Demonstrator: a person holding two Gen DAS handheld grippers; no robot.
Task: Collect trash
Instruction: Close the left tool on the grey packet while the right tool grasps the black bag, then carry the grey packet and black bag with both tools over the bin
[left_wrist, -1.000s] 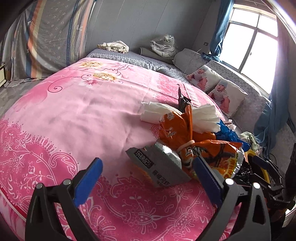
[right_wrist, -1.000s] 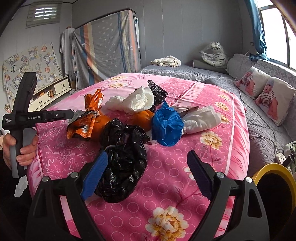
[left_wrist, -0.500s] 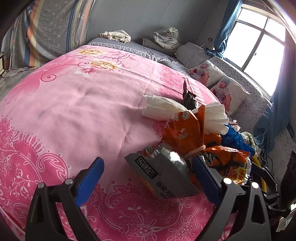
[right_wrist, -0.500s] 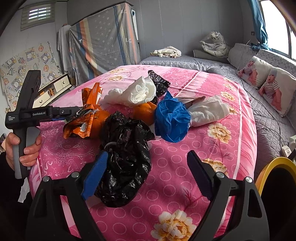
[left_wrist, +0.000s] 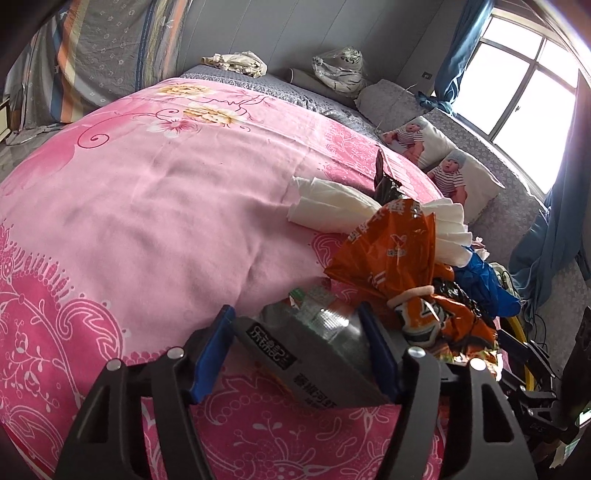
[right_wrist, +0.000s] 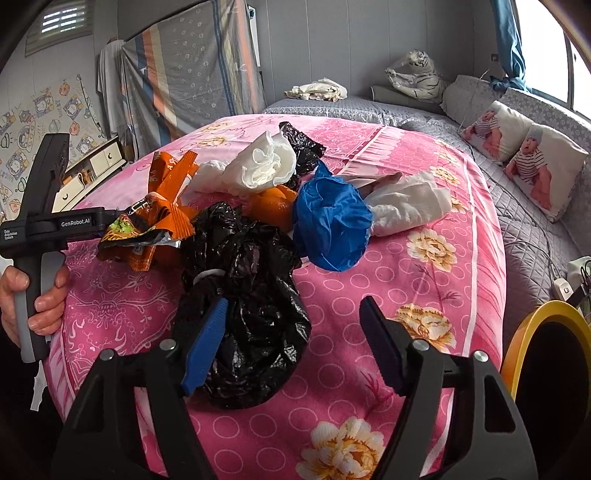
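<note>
Trash sits in a heap on the pink bed (right_wrist: 424, 295), near the edge by the person, and two bits of it matter now. A silver wrapper (left_wrist: 314, 354) lies right between the fingers of the left tongs (left_wrist: 299, 350). It is flat and shiny, with a dark label, and its long side runs slantwise from the left finger toward the lower right. Those tongs have just been closing and both blue pads look to be touching the wrapper's sides, so I think they have it, though the squeeze may still be light. An orange snack bag (left_wrist: 391, 254), crinkled and tied with a band, sits just behind the wrapper and touches it, so it may get dragged along. The right tongs (right_wrist: 291, 343) have also just been closing, but they are still apart with nothing squeezed. A black bag (right_wrist: 255, 295), lumpy and glossy, lies in front of them and a bit to their left. The left pad is against the bag's side, while the right pad has only pink bed beside it. The bag's long side points away from the tongs, toward the heap. A blue bag (right_wrist: 332, 225) and white tissues (right_wrist: 262, 166) lie farther back. A yellow bin (right_wrist: 524, 332) stands off the bed's right edge, nearer the right hand.
</note>
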